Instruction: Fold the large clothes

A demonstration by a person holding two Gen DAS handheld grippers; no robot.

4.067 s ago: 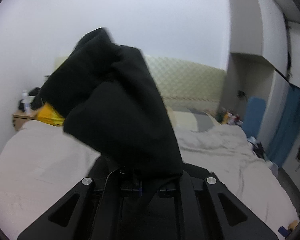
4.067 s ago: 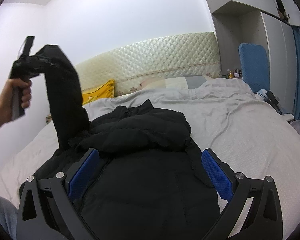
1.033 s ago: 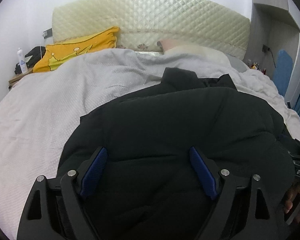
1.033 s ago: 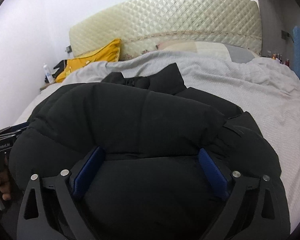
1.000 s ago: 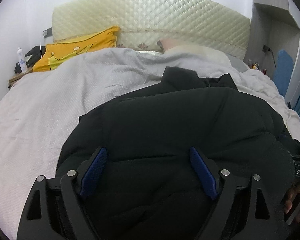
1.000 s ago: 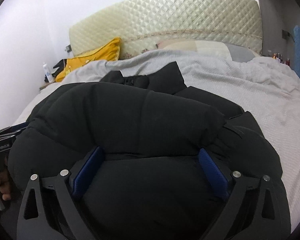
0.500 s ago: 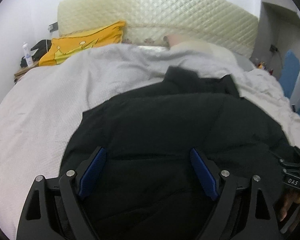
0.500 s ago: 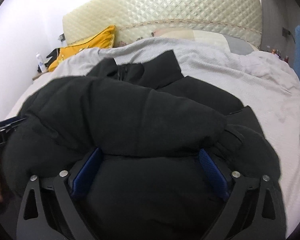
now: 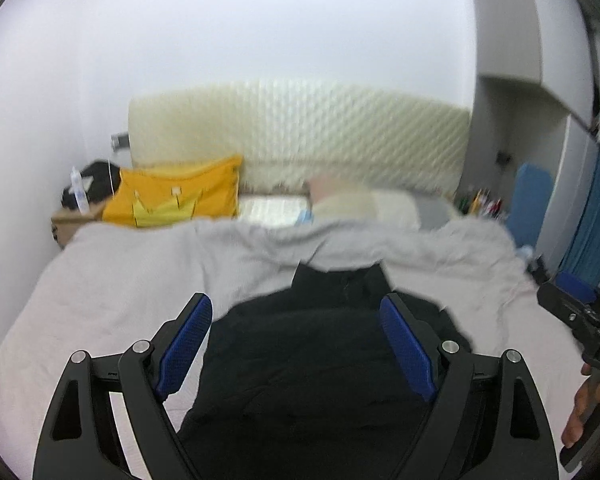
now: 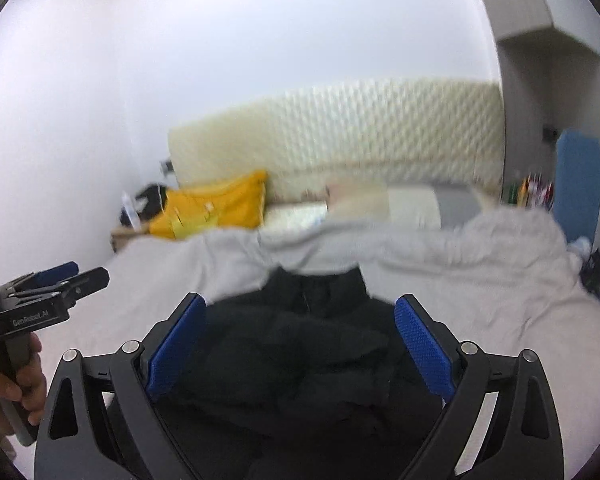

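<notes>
The puffy black padded jacket (image 9: 312,364) lies bundled on the grey bedspread (image 9: 112,288) in the lower centre of both views. Left tongs (image 9: 296,344) and right tongs (image 10: 296,348), both spread and empty, have lifted off it since a second ago, so this fold looks finished. The quilted cream headboard (image 9: 300,136) sits beyond.

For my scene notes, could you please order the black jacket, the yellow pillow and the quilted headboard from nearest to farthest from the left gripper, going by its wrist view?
1. black jacket: on the bed, just below the open left gripper.
2. yellow pillow: far left, at the bed's head.
3. quilted headboard: against the wall, behind the pillow.
</notes>
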